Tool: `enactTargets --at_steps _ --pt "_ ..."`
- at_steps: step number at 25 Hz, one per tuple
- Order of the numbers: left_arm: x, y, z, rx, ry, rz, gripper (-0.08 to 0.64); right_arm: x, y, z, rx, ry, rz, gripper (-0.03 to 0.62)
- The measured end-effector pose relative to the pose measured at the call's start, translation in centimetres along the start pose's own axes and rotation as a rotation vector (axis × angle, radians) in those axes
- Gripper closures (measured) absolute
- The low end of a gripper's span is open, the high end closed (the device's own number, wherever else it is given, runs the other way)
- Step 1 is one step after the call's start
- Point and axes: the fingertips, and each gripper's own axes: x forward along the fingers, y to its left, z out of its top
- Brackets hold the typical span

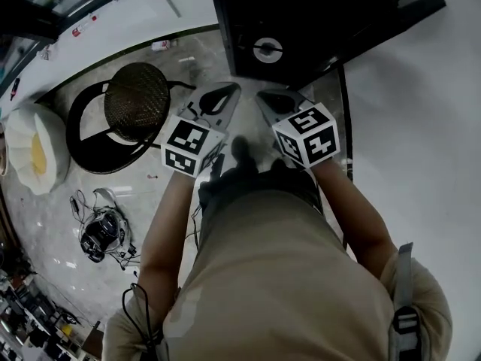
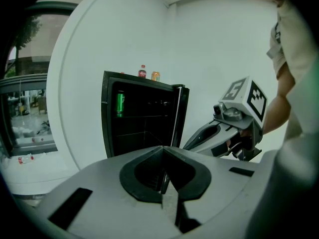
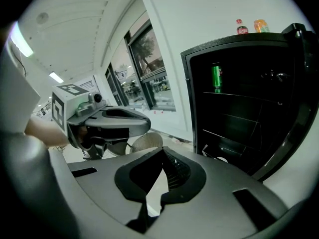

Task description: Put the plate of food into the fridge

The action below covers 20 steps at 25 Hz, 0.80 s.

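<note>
In the head view, the left tool [image 1: 228, 90] and the right tool [image 1: 264, 98] are pointing side by side at the open fridge [image 1: 301, 28] at upper centre, which the frame edge is cutting off. In the left gripper view, the jaws are pressing together on nothing, and a green can [image 2: 120, 102] is sitting on a dark upper shelf. In the right gripper view, the jaws are meeting at the tips, empty, and darkness is hiding the fridge's lower interior.
</note>
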Motion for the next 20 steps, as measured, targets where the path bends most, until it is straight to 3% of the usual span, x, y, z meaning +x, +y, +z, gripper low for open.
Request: enactTargets --at_steps 20 --pt "1.9 -8.1 0.6 0.046 0.039 0.062 0.549 -6.6 -0.1 -5.1 -0.114 0.045 0.12 0.571"
